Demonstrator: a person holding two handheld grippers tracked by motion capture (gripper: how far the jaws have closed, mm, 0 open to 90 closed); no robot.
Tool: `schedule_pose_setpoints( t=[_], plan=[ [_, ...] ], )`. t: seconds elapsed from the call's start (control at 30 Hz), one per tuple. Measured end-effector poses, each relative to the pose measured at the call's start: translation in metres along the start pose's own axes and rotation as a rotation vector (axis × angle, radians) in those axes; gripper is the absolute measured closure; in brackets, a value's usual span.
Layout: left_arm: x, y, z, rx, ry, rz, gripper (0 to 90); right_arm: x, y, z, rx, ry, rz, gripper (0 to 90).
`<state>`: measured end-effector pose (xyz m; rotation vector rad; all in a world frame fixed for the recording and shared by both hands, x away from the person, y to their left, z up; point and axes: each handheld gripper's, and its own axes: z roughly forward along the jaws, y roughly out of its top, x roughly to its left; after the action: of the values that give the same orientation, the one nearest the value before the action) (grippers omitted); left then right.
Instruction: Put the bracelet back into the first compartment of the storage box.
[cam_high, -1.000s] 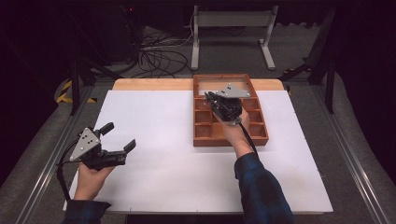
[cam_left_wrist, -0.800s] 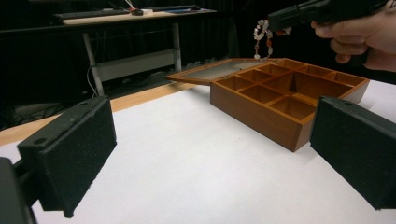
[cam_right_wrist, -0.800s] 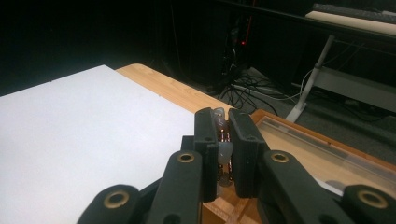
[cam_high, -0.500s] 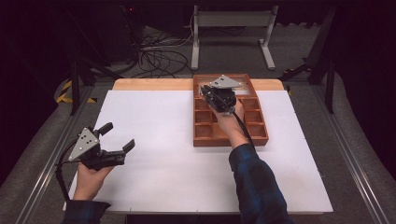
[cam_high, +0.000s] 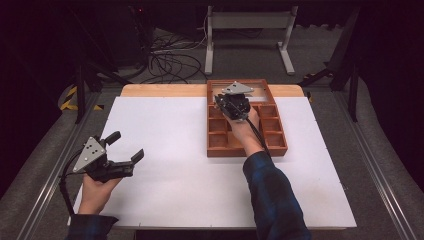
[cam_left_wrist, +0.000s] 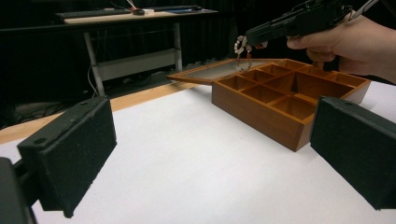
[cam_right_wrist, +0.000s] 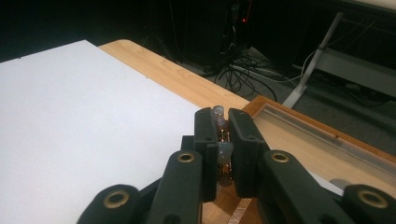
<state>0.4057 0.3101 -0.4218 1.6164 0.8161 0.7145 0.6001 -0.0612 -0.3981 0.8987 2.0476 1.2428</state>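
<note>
Since a second ago your right tool (cam_high: 231, 103) has travelled from the middle of the wooden box (cam_high: 274, 134) toward its far end, while your left tool (cam_high: 120, 155) has stayed where it was near the left edge of the counter (cam_high: 165, 150). The right tool is clamped on a beaded bracelet (cam_right_wrist: 219, 140); in the right gripper view the pale beads sit pinched between the two black pads, and in the left gripper view the loop (cam_left_wrist: 242, 46) dangles from the tip above the far compartments, clear of the wood. The left tool hangs with its jaws spread wide and nothing between them, well apart from the box. You appear to be in the lifting-out step: the bracelet is up and free of the dividers. The next move probably calls for carrying it sideways over the box wall without snagging the hanging beads on the rim or on the open lid (cam_right_wrist: 322, 140), then lowering it before you release. Hard to judge: how much of the bracelet hangs below the pads, which compartment it hangs over, and whether anything else lies in the box, since your hand covers part of it in the high view.
</note>
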Motion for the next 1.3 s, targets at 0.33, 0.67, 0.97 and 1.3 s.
schedule_pose_setpoints(
  t=[0.33,0.67,0.97,1.3],
  plan=[
    [0.000,0.000,0.000,0.005,-0.001,0.001,1.4,0.000,-0.006,0.010,0.039,0.012,-0.004,83.0],
    [0.000,-0.001,0.002,0.011,-0.004,0.003,1.4,-0.002,-0.011,0.016,0.067,0.020,0.002,82.9],
    [0.000,-0.001,0.001,0.007,-0.005,0.005,1.4,0.000,-0.013,0.020,0.084,0.035,0.004,82.8],
    [0.000,-0.001,0.002,0.009,-0.004,0.004,1.4,-0.002,-0.017,0.024,0.096,0.035,0.012,82.4]
  ],
)
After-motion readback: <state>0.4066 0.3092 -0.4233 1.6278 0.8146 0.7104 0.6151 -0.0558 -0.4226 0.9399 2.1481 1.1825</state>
